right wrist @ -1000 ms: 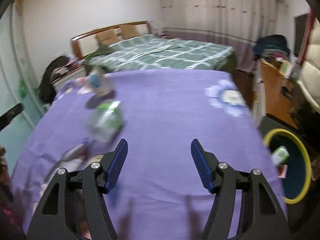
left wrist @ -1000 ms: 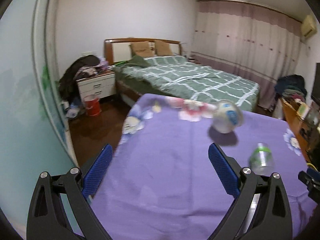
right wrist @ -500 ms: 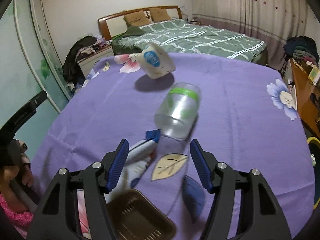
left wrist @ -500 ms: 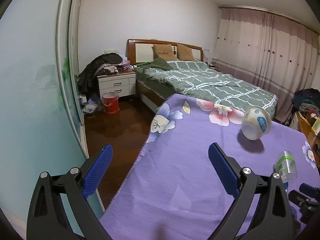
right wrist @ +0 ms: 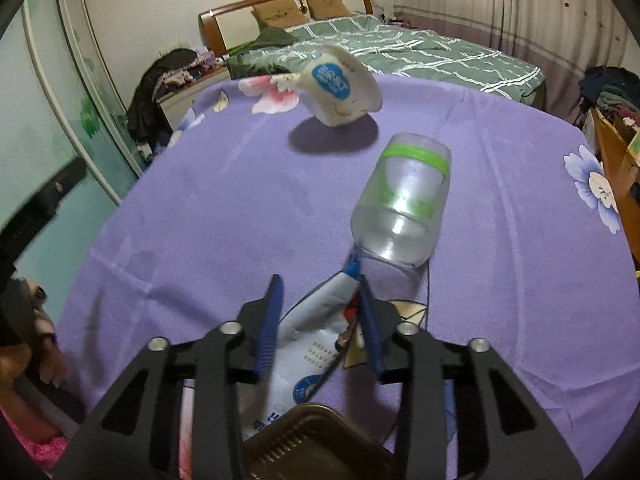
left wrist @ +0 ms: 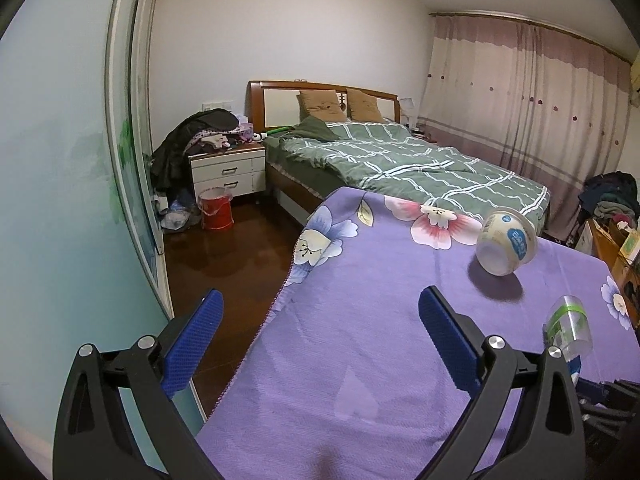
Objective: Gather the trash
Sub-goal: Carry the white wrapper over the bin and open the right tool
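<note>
A white and blue crumpled wrapper (right wrist: 316, 340) lies on the purple tablecloth (right wrist: 200, 216). My right gripper (right wrist: 320, 312) stands over it with its jaws narrowed around the wrapper's upper part; whether the pads press it I cannot tell. A clear plastic bottle with a green label (right wrist: 404, 208) lies just beyond, and a tipped white paper cup (right wrist: 340, 84) farther back. A brown plastic tray (right wrist: 312, 444) sits below the gripper. My left gripper (left wrist: 316, 320) is open and empty over the table's left edge; the cup (left wrist: 506, 246) and bottle (left wrist: 568, 326) show at its right.
A bed with a green checked cover (left wrist: 400, 160) stands behind the table, with a white nightstand (left wrist: 228, 174) and red bucket (left wrist: 216, 210) on the floor left. A glass sliding door (left wrist: 72, 200) runs along the left. Clutter and a wooden desk (right wrist: 616, 168) sit right.
My right gripper has moved down and forward over the wrapper and its jaws have narrowed from wide open. The left gripper view has swung left toward the table's edge.
</note>
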`<state>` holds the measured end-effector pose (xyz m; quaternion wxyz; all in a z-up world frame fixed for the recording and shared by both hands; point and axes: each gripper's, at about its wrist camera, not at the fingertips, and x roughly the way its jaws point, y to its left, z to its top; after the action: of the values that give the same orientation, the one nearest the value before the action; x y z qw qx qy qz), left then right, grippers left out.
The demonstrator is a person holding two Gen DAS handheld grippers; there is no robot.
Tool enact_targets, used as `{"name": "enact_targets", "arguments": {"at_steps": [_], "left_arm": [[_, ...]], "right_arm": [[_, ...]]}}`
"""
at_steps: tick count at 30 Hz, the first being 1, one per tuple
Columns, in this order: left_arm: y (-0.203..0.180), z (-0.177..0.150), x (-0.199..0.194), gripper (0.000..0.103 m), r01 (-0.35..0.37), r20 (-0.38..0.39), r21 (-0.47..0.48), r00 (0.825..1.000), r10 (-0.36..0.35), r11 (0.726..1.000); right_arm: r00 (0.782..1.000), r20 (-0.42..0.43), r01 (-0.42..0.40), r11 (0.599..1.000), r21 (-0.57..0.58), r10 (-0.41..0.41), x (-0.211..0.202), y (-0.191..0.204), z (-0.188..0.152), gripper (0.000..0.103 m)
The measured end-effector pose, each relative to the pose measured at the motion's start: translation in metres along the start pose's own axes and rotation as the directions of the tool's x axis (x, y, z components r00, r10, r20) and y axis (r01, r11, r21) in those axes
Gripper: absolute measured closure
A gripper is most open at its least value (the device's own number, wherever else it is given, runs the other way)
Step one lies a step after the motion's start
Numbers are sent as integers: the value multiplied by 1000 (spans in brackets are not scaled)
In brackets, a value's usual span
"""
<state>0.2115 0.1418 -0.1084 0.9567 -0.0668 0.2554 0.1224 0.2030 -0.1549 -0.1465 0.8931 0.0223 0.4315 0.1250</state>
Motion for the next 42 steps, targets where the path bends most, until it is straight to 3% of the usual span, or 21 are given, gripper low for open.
{"name": "enact_targets", "arguments": {"at_steps": [3,15,22,27,31,34,38,40,42], "left_arm": [[-2,-1,-1,6,3,-1,5,1000,-3,1000],[-4,-1,-1,6,5,-8,16,1000,-5,1000],[-7,-2,-1,6,16,-8,26,1000,-16,1000],[-8,-3,-1,6,32,-11,30,999,-32,999],[-10,-3,-1,6,65,-16,28,998,-64,998],[-13,-4,0,6,85,-27,35,996,-84,996],[-25,-3,-4,6,133,-36,63,991,-131,989],[-33,-2,-8,6,156,-38,80,987,-153,985],[-43,-2,-15,6,186,-43,99,982,-182,978]], "right_arm": [[999,41,-24,1000,12,23,-9,0,2,78],[980,174,-104,994,21,99,-56,-1,12,79],[962,274,-23,997,68,3,-87,-34,13,79],[926,339,109,976,187,-168,-114,-99,10,78],[880,321,231,906,354,-349,-127,-180,0,78],[826,256,352,815,461,-502,-135,-239,-18,78],[763,158,452,692,563,-626,-139,-295,-46,78],[743,108,483,641,596,-660,-137,-314,-57,78],[741,65,494,608,621,-668,-134,-328,-64,78]]}}
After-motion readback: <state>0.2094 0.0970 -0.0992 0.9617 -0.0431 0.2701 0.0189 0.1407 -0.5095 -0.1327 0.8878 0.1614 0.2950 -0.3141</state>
